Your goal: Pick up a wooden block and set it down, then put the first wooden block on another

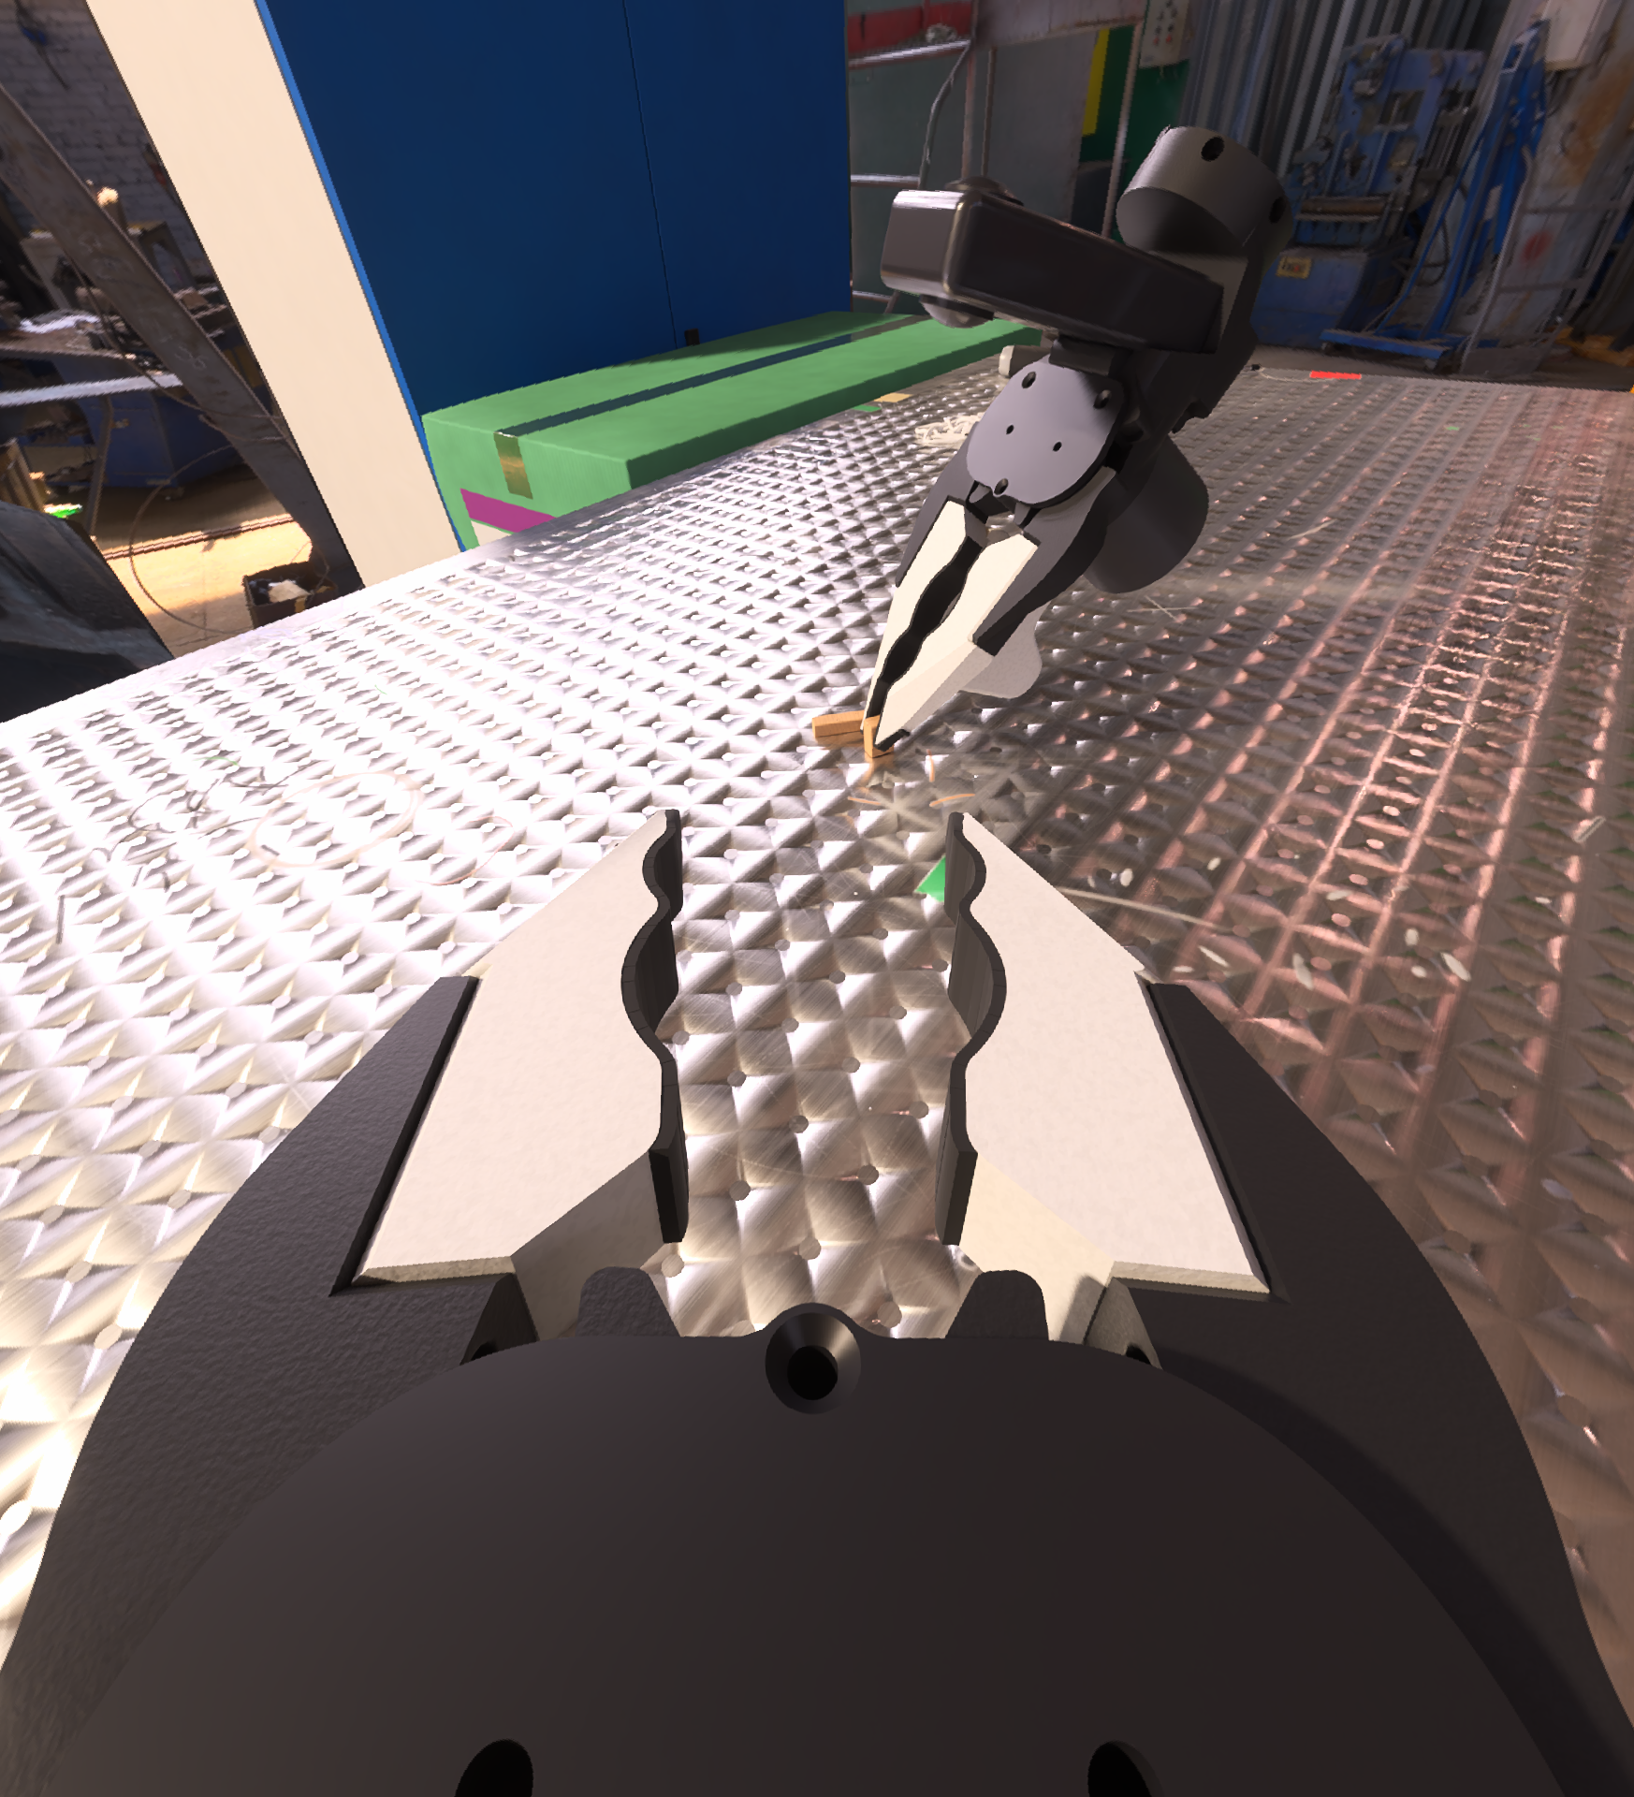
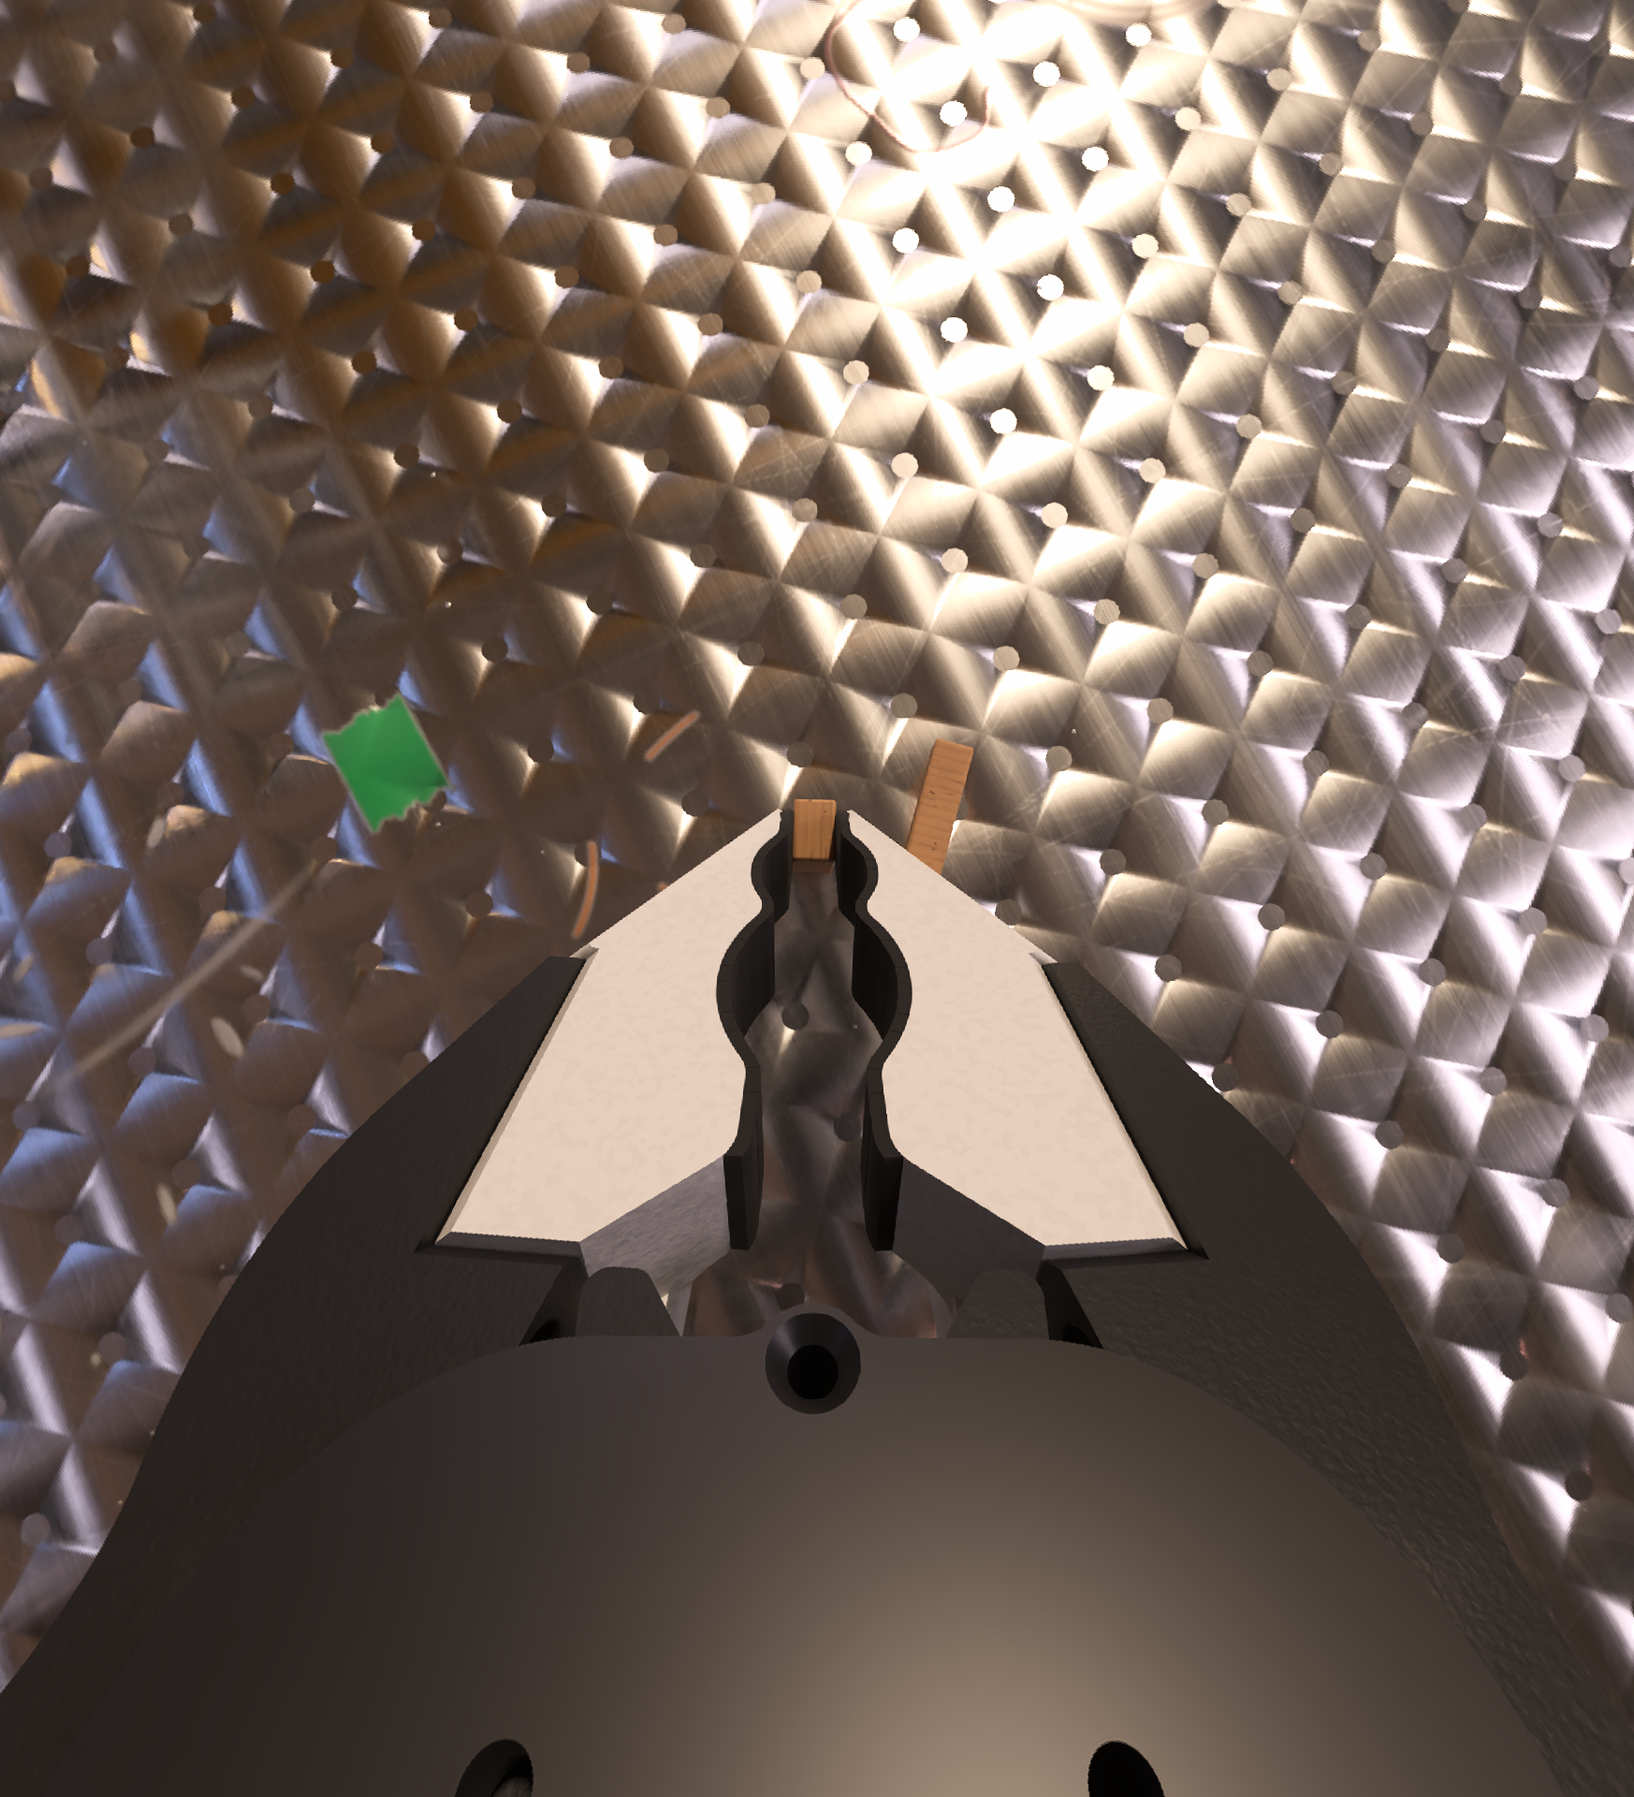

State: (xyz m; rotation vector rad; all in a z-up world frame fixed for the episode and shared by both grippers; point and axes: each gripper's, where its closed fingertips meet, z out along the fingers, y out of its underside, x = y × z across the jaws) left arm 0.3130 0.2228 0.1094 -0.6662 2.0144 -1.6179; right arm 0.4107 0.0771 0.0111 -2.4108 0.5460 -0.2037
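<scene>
My right gripper points down at the metal table and is shut on a small wooden block held between its fingertips. A second, longer wooden block lies flat on the table just to the right of the tips. In the left wrist view the right gripper shows ahead, tips at the table, with the held block at its tips and the other block lying beside it. My left gripper is open and empty, hovering above the table nearer than the blocks.
The table is embossed shiny metal with small holes. A green scrap of tape lies left of the blocks. Green and blue boxes stand beyond the table's far edge.
</scene>
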